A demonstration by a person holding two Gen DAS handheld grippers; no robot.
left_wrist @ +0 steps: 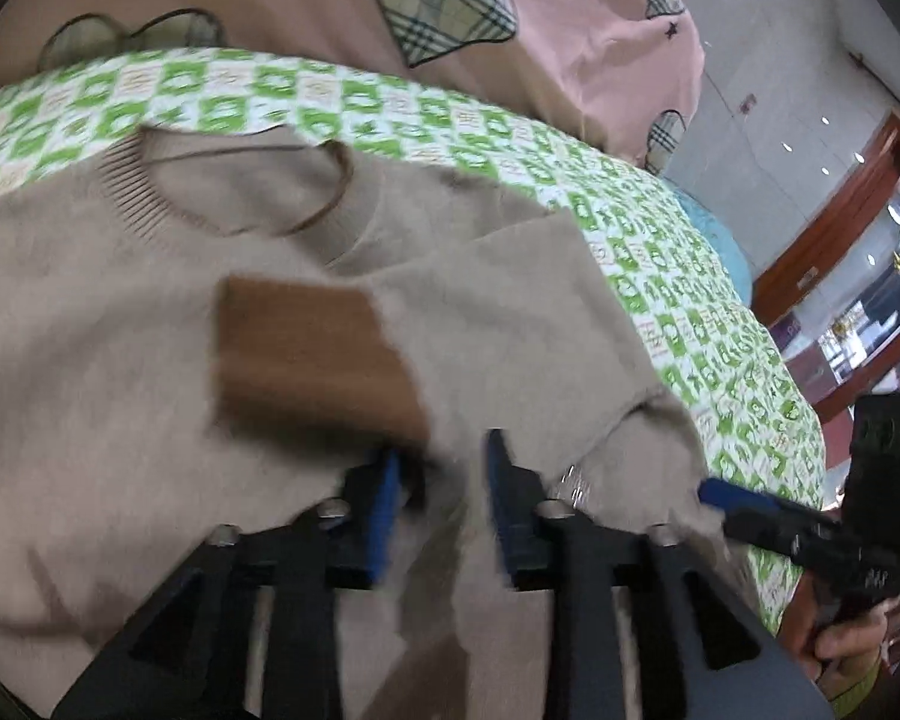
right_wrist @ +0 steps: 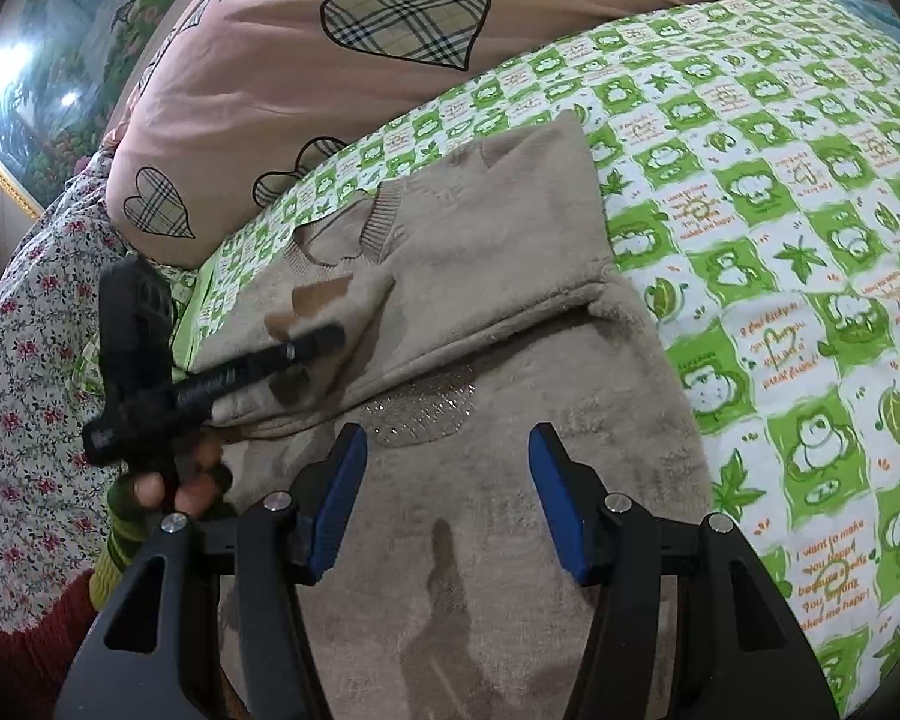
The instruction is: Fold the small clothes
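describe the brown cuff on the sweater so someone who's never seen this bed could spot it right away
On the green-and-white checked bedsheet lies a beige sweater with one sleeve folded across its chest. The brown cuff ends that sleeve, just below the ribbed neckline. It is the only dark brown patch on the garment.

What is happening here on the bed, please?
A person with a handheld gripper in each hand is folding a small beige knit sweater on a green-and-white frog-print sheet. One sleeve with a brown cuff already lies folded across the chest. The left gripper and right gripper both hover open above the sweater, holding nothing.
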